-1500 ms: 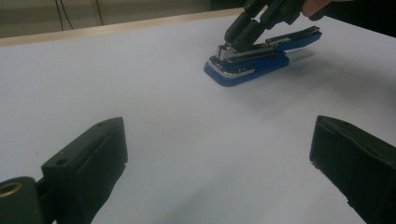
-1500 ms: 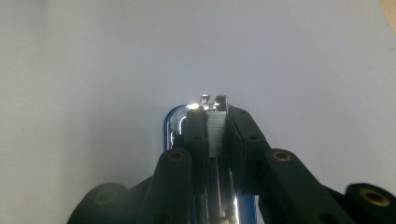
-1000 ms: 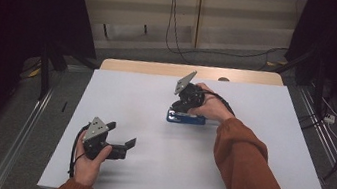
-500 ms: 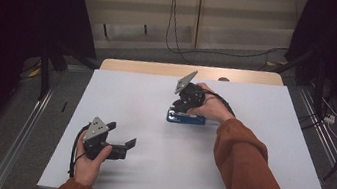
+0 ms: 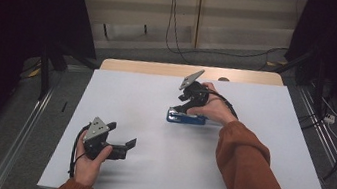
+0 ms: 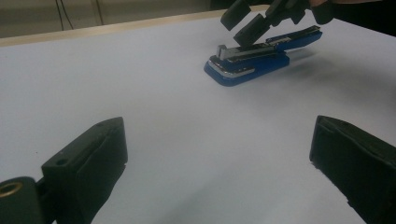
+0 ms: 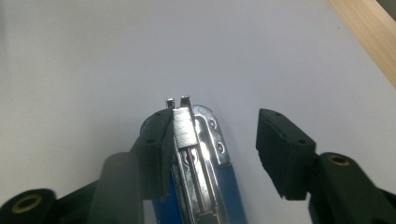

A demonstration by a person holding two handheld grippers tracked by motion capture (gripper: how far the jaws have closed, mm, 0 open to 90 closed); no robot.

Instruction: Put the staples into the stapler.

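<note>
**Stapler (image 5: 186, 118) is down, right tongs letting go**

So the blue stapler is lying flat on the white tabletop (image 5: 268, 155), a bit past the middle toward the far edge, with its metal nose pointing to the person's left. From the left gripper view you can see it (image 6: 252, 58) sits on its base with the top arm hinged slightly up, staple channel showing.

The right tongs (image 5: 182, 107) are right over it, and the jaws have just been opening. In the right gripper view (image 7: 212, 149) one pad is touching the side of the stapler (image 7: 198, 140) and the other stands well off it with bare tabletop in the gap, so nothing is being squeezed; I'd call that open, not a grip.

The left tongs (image 5: 129, 145) are parked near the front left of the tabletop, well apart from the stapler, jaws spread wide with nothing between them. That hand looks like it's just waiting.

My read on progress: whatever the right side was doing with the stapler (setting it down or pressing it, can't tell which) looks basically finished, since the hold is released and the thing rests on its own. What's left seems to be backing the right tongs clear. No paper or anything else to staple is on the tabletop.
</note>
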